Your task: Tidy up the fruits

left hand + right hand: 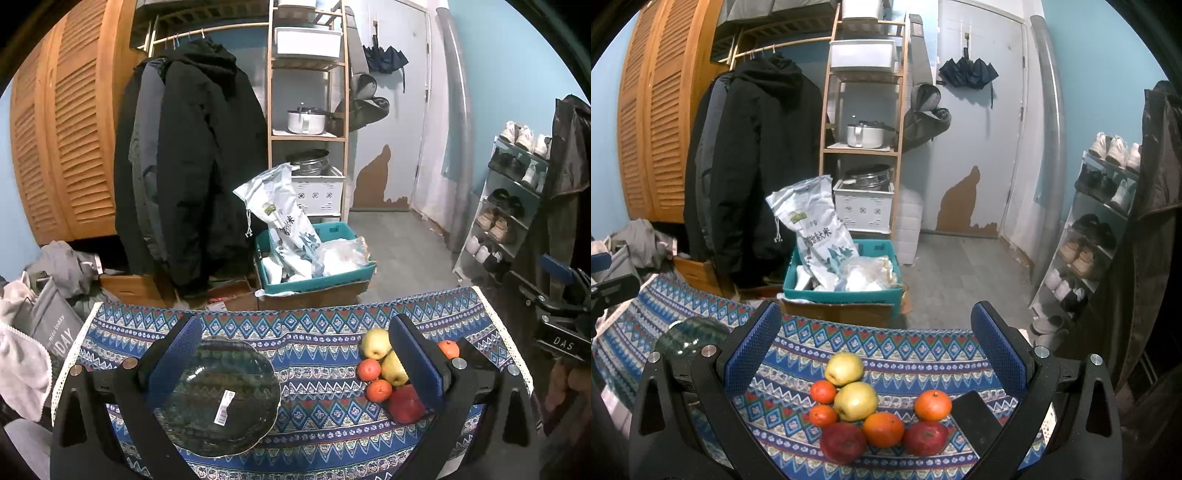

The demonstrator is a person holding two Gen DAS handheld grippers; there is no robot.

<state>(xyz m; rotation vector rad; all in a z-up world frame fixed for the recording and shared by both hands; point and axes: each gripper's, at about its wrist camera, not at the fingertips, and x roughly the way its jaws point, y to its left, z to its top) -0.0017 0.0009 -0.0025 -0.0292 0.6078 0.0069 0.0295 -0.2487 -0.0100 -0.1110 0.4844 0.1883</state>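
Observation:
A cluster of fruit lies on the patterned tablecloth point(923, 350): two yellow pears point(856, 400), two red apples point(843, 442), several oranges point(883, 429). My right gripper point(877, 350) is open and empty, hovering over the cluster with the fruit between its fingers. A dark glass plate point(221, 397) with a barcode sticker lies on the left of the table. My left gripper point(295, 350) is open and empty above the cloth, plate at its left finger, fruit point(380, 373) at its right finger. The plate's edge shows in the right wrist view point(690, 334).
A black phone point(977, 419) lies right of the fruit. Beyond the far table edge stand a teal crate point(317, 275) with bags, a coat rack, a wooden shelf point(308, 110) and a shoe rack point(506, 214). Laundry is piled at the left.

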